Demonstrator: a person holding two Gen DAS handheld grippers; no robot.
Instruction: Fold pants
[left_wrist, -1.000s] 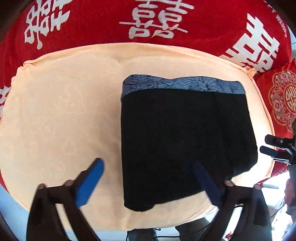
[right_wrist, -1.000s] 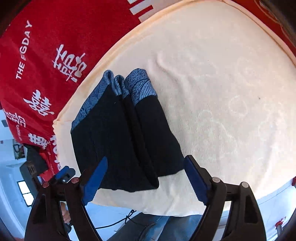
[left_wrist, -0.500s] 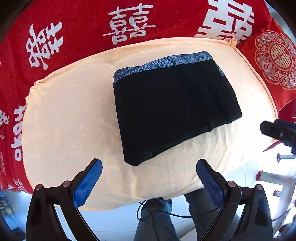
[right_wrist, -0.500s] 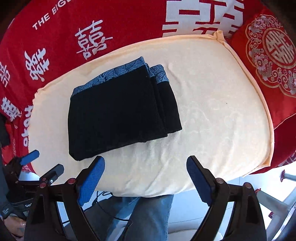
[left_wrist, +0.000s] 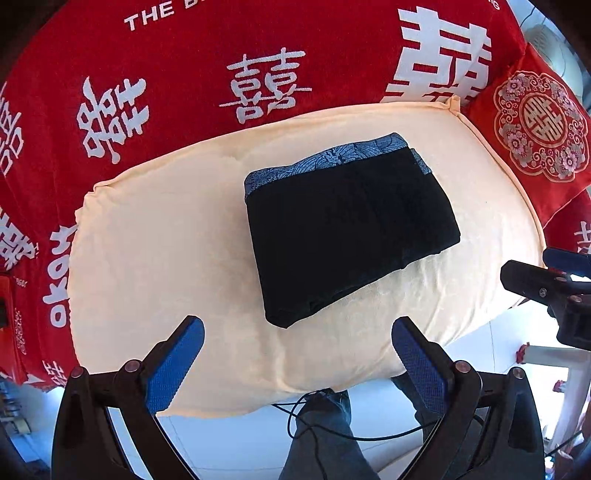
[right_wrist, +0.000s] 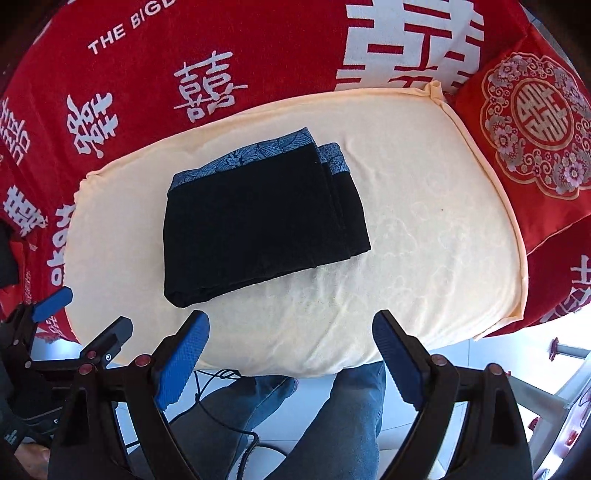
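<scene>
L wrist: folded black pants with blue patterned waistband (left_wrist: 351, 229) lie flat on the cream padded cushion (left_wrist: 155, 258), w/ waistband toward its far edge, slightly right of centre. Left gripper (left_wrist: 297, 343) spread wide, nothing btwn its blue pads, above the cushion's near edge. Red cloth with white characters (left_wrist: 184, 74) behind.

R wrist: same pants (right_wrist: 258, 225) sit left of centre on the cushion (right_wrist: 424, 240), clear of all edges. Right gripper (right_wrist: 291, 339) also wide, empty, over near edge. Person's jeans-clad legs (right_wrist: 332, 417) below. Red embroidered pillow (right_wrist: 532, 125) at far right corner.
</scene>
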